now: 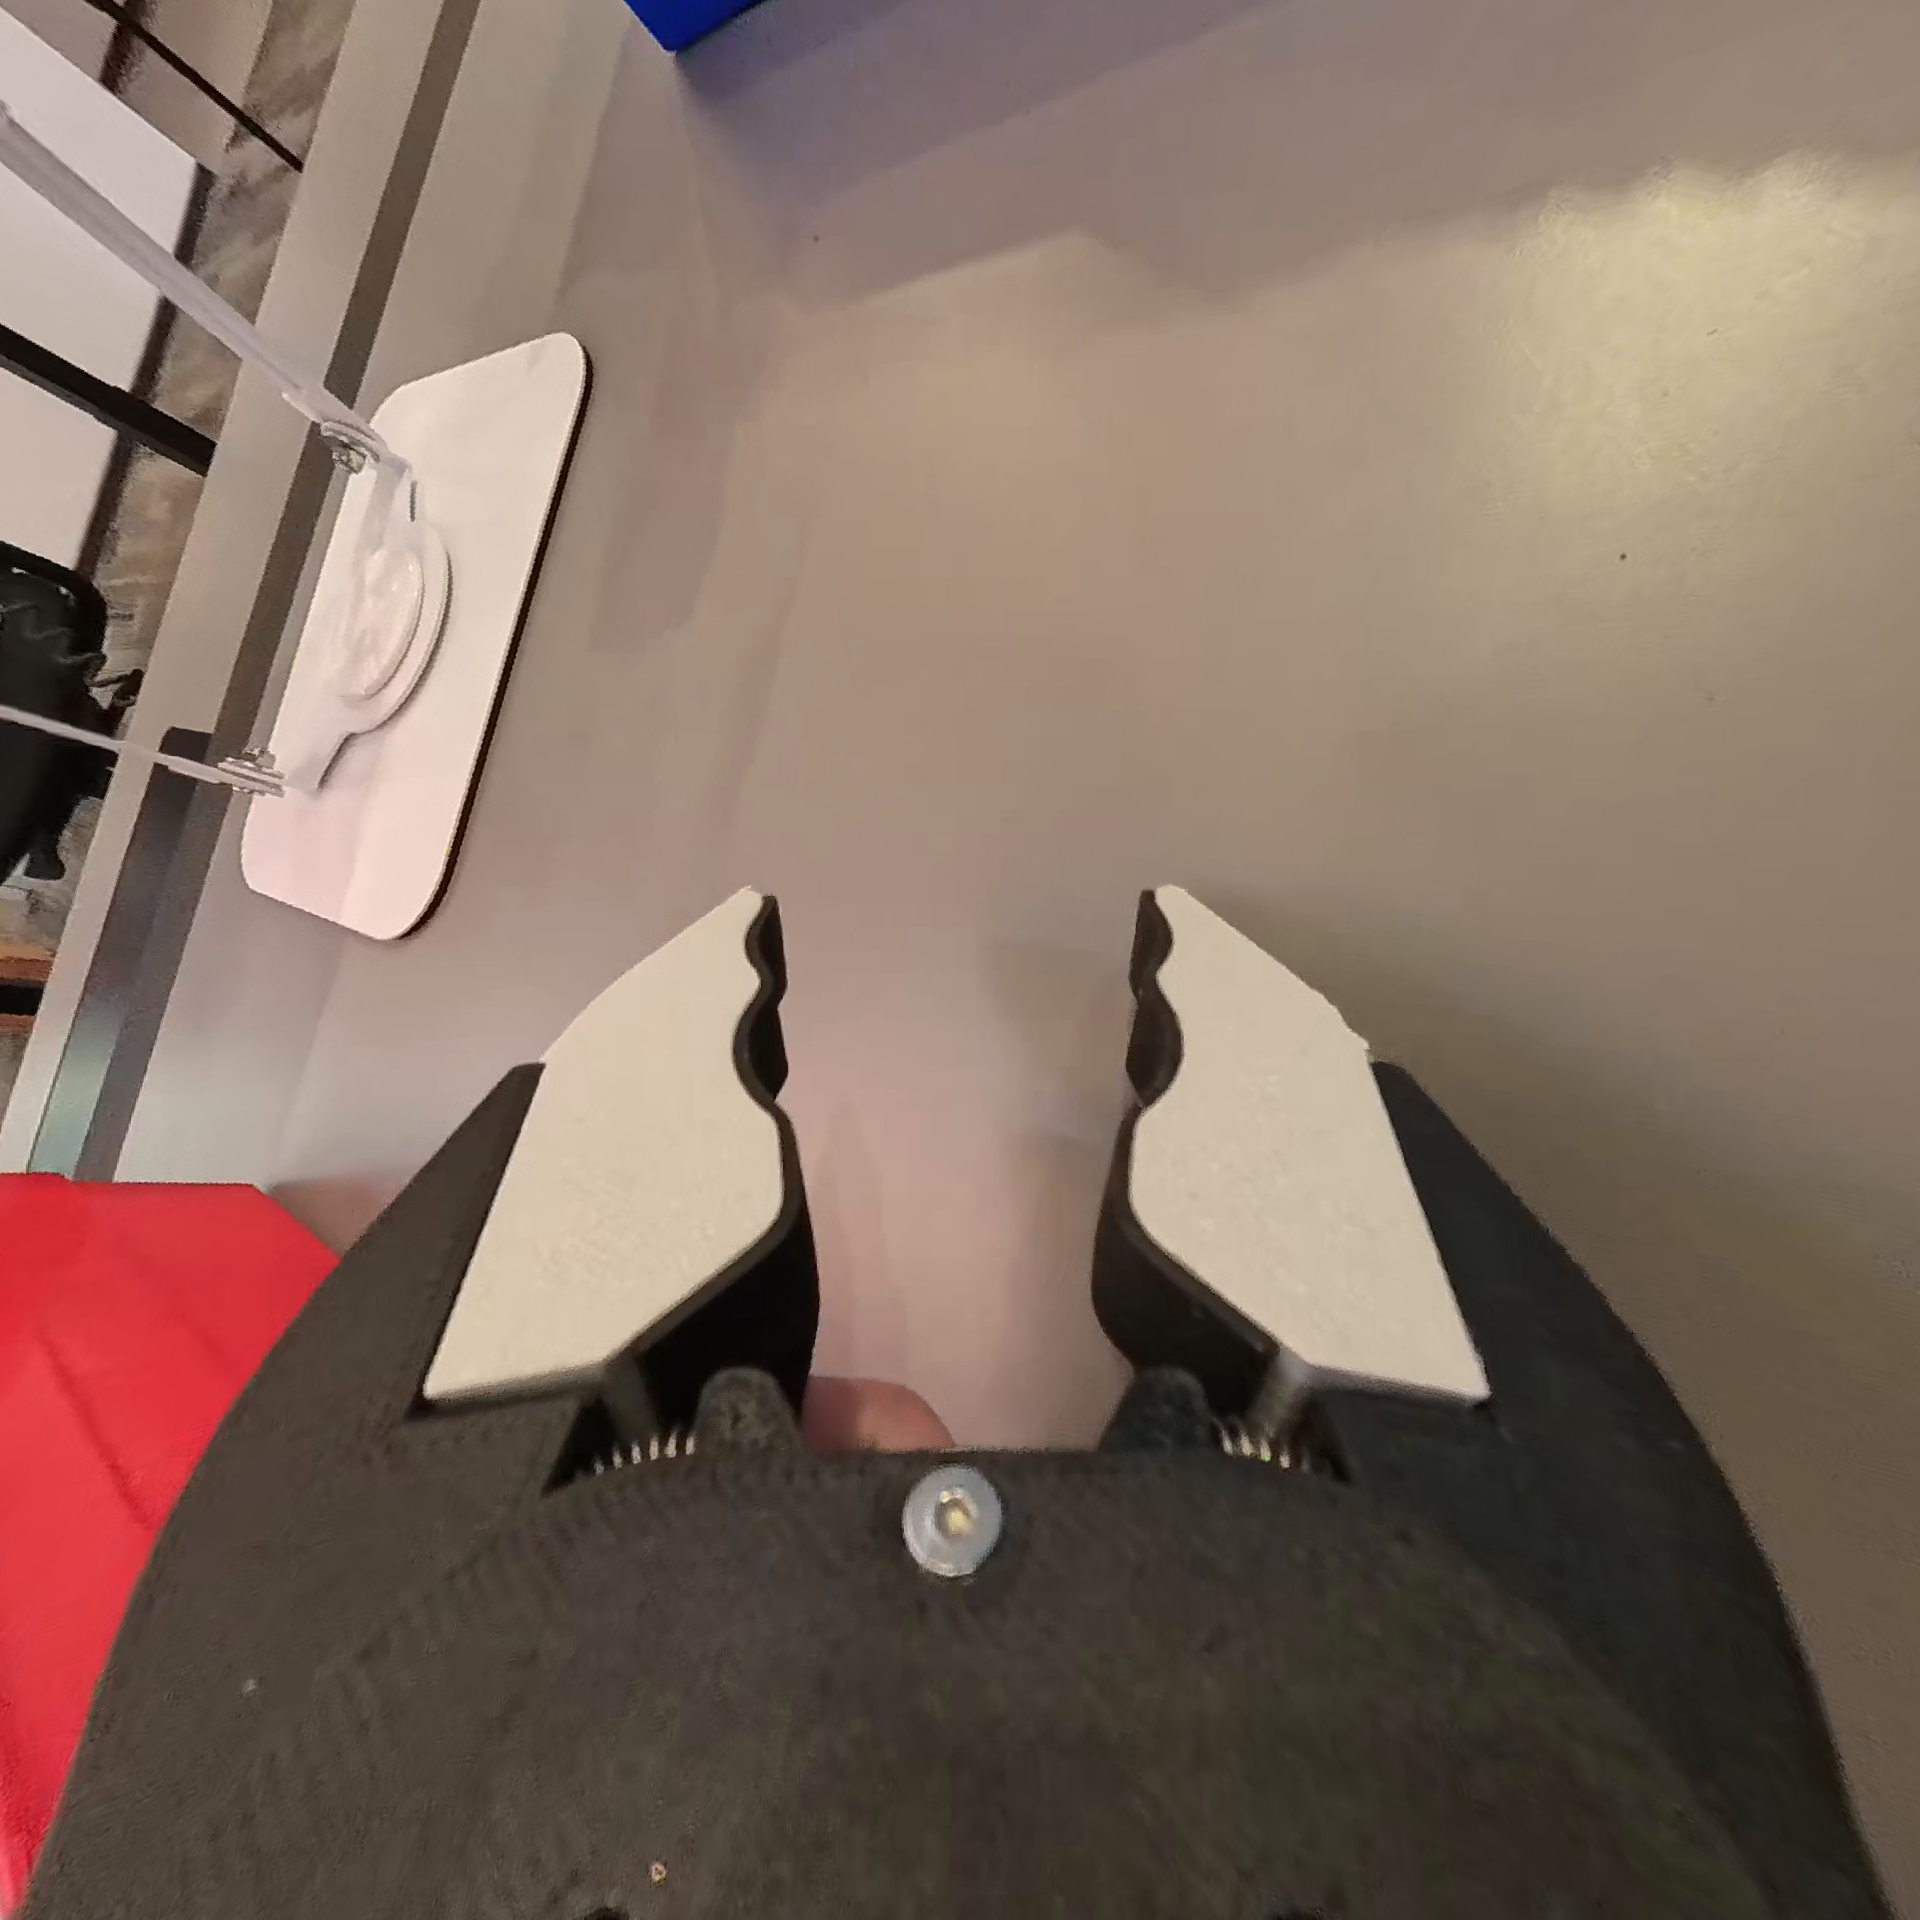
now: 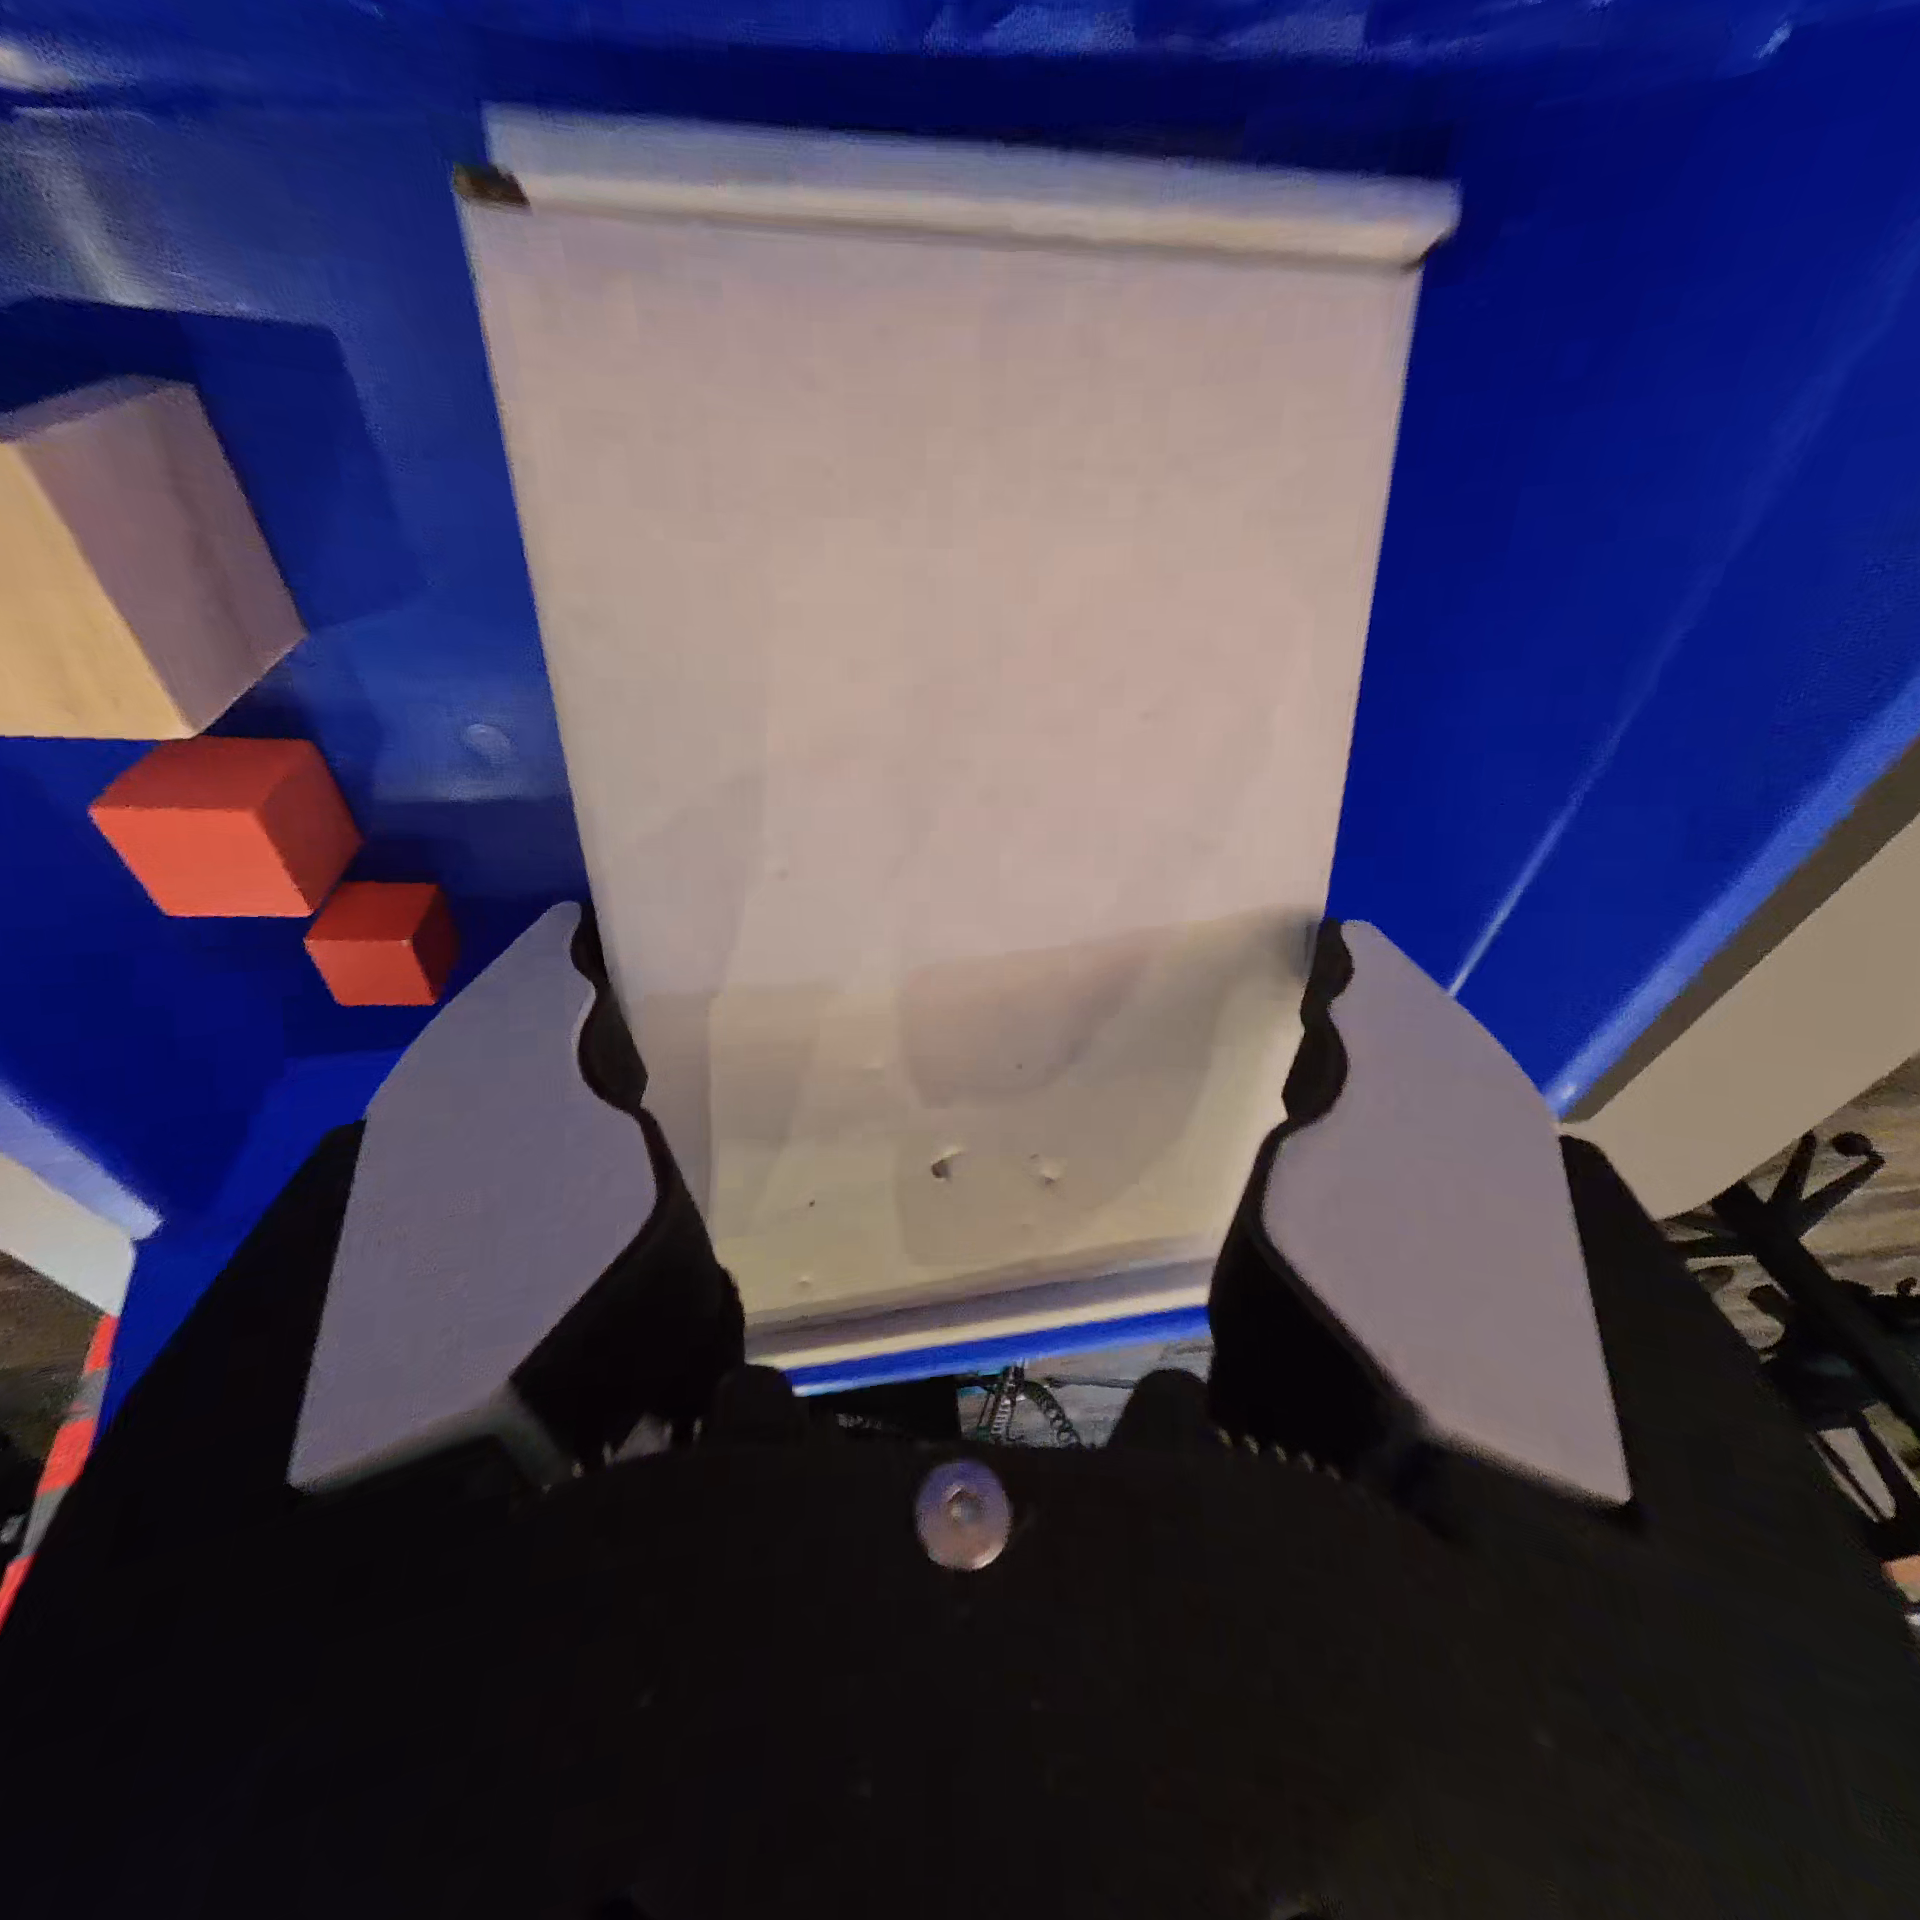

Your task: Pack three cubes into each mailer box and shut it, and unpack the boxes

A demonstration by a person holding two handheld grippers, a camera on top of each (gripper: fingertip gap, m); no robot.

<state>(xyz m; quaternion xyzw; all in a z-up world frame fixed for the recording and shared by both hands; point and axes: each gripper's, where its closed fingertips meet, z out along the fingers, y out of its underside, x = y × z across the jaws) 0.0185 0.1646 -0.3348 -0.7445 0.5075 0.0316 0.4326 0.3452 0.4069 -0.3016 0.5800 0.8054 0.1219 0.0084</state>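
Note:
In the right wrist view, my right gripper (image 2: 951, 935) has its jaws spread wide and closed against both long sides of a shut white mailer box (image 2: 935, 582). The box sits over the inside of a blue bin (image 2: 1621, 623). Two red cubes (image 2: 223, 826) (image 2: 379, 940) and a larger pale wooden cube (image 2: 125, 582) lie in the bin to the box's left. In the left wrist view, my left gripper (image 1: 961, 914) is open and empty above a bare grey table (image 1: 1247, 571).
A white pad (image 1: 457, 623) with a clear suction mount (image 1: 374, 634) lies near the table's left edge. A red object (image 1: 135, 1455) is at the lower left and a blue corner (image 1: 748, 31) at the top. Floor and black chair legs (image 2: 1787, 1247) show beyond the bin. Across from one pair of fingers to the other is roughly 40 centimeters.

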